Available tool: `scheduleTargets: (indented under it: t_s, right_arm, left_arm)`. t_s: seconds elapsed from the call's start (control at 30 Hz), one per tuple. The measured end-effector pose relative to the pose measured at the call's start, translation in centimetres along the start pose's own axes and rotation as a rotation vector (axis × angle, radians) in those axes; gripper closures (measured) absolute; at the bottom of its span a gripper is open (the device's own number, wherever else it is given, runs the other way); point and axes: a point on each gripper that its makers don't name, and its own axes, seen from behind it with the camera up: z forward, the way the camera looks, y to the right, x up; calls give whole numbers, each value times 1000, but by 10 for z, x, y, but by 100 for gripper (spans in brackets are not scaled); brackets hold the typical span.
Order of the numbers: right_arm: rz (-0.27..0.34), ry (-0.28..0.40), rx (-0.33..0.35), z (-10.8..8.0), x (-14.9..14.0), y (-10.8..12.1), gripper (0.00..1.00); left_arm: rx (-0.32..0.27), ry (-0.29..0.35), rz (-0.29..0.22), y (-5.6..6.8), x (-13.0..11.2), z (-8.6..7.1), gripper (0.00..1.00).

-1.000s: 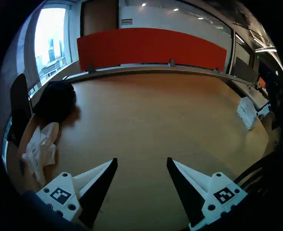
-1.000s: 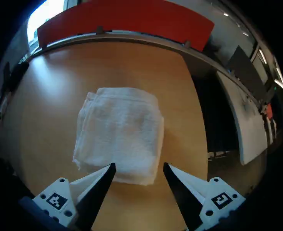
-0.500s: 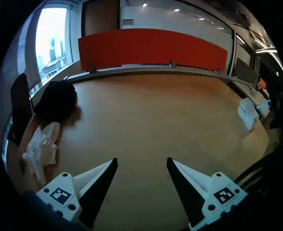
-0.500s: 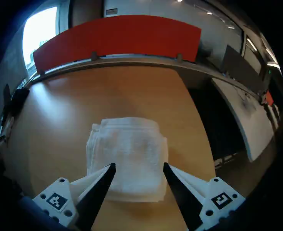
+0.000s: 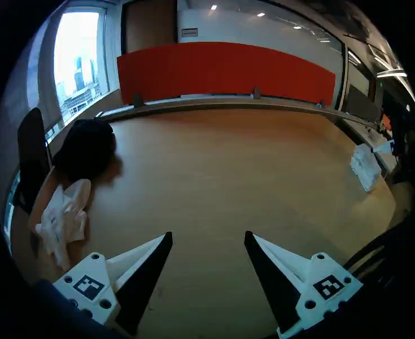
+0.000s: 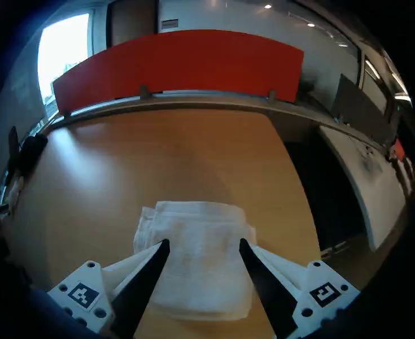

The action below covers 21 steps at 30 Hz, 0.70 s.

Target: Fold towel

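A folded white towel [image 6: 199, 237] lies on the wooden table [image 6: 151, 164] near its right edge. My right gripper [image 6: 203, 248] hangs open just above the towel's near half, one finger over each side of it, pressing on nothing. In the left gripper view the same towel [image 5: 365, 166] is a small white stack at the far right of the table. My left gripper [image 5: 207, 243] stands open over bare wood [image 5: 224, 164], with nothing between its fingers.
A crumpled white cloth [image 5: 60, 217] lies at the table's left edge beside a black bag [image 5: 86, 148] and a dark chair [image 5: 29, 152]. A red partition [image 5: 224, 68] runs along the far edge. Past the table's right edge is a dark gap, then another desk [image 6: 371, 186].
In the right gripper view the towel has slid down toward the fingers and now sits under them, as the gripper pulled back and tilted up. The left gripper has barely moved.
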Motion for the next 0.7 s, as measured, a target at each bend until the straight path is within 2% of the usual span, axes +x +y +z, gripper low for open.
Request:
scheduleTargets:
  t_s: [0.3, 0.7]
  right_arm:
    - [-10, 2, 18, 16, 15, -4, 4]
    - [-10, -37, 27, 38, 2, -4, 4]
  left_arm:
    - [13, -5, -4, -2, -2, -1, 5]
    - [34, -18, -8, -7, -6, -6, 5]
